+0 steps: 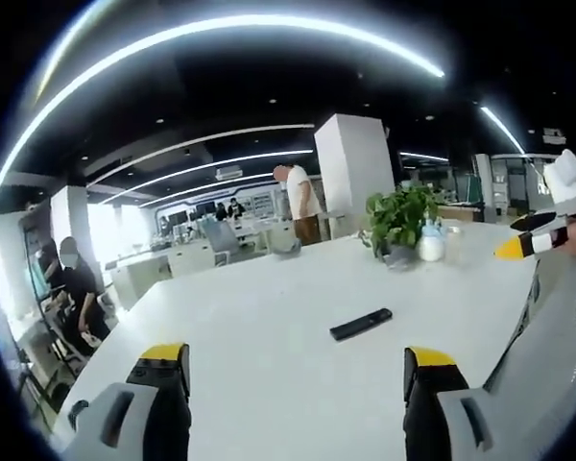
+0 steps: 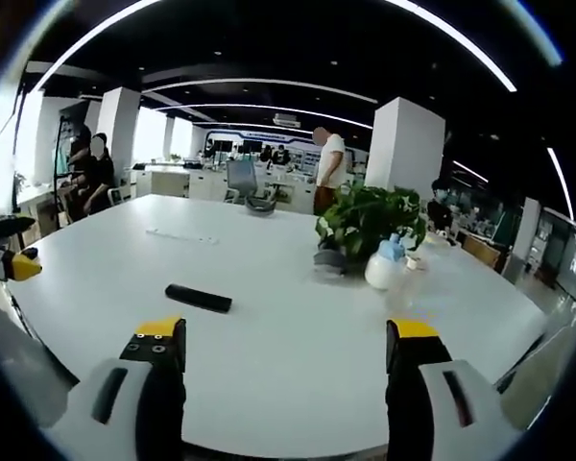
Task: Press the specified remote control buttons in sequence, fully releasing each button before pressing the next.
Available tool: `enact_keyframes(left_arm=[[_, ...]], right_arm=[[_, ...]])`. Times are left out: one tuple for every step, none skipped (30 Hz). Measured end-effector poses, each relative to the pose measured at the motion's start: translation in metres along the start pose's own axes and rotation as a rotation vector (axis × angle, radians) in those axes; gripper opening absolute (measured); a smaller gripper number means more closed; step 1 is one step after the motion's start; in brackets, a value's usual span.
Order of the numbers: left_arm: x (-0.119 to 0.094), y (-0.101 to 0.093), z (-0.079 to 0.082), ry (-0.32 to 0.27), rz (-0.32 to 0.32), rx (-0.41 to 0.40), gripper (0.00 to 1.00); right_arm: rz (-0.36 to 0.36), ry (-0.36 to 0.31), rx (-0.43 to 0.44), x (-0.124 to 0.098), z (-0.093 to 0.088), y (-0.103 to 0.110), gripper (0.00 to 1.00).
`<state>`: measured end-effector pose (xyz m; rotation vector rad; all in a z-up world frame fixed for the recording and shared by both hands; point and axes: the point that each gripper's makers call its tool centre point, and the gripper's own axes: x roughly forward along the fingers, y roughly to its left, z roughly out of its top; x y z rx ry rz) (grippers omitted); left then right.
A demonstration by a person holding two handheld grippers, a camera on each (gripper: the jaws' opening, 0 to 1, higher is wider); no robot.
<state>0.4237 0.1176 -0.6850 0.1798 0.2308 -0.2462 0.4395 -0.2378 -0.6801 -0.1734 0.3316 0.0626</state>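
Left gripper view: left claw point(image 1: 296, 370) spread, empty; remote point(image 1: 361, 324) flat mid-frame on the bench point(image 1: 269, 288), apart from both jaws; right claw point(image 1: 533, 235) enters at right edge; no press begun, judging by the gap.

Right gripper view: right claw point(image 2: 284, 351) spread, empty; remote point(image 2: 199, 298) left of centre; plant point(image 2: 365, 221) and bottle point(image 2: 384, 264) behind; open bench around it.

Your left gripper point(image 1: 298, 370) and right gripper point(image 2: 286, 344) look the same: pale grey slotted bodies, black jaws, yellow tips, with small screws under the right gripper's tips.
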Motion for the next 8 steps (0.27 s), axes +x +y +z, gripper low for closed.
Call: enact_keyframes(left_arm=[[-0.0001,0.0008,-0.0011,0.005,0.001,-0.011,0.95],[0.0001,0.0015,-0.0021,0.010,0.004,-0.014,0.95],[0.0006,0.0025,-0.0042,0.021,0.009,-0.012,0.94],[0.0010,0.0023,-0.0060,0.032,0.011,-0.008,0.94],[0.0013,0.0015,-0.0080,0.045,0.009,-0.003,0.93],[0.0016,-0.0002,-0.0086,0.047,0.004,0.003,0.93],[0.0015,-0.0007,-0.0089,0.049,0.003,0.009,0.93],[0.0014,-0.0001,-0.0088,0.048,0.004,0.016,0.93]], right_arm=[[0.003,0.003,-0.001,0.0000,-0.0005,0.0009,0.89],[0.005,0.003,-0.001,0.0000,-0.0006,0.0013,0.89],[0.008,0.003,-0.002,0.0001,-0.0005,0.0019,0.88],[0.009,0.004,-0.002,0.0003,-0.0006,0.0022,0.88],[0.011,0.007,-0.001,0.0004,-0.0010,0.0026,0.88],[0.013,0.010,0.000,0.0006,-0.0016,0.0029,0.88],[0.014,0.013,0.000,0.0006,-0.0021,0.0031,0.87],[0.013,0.016,0.002,0.0003,-0.0026,0.0031,0.87]])
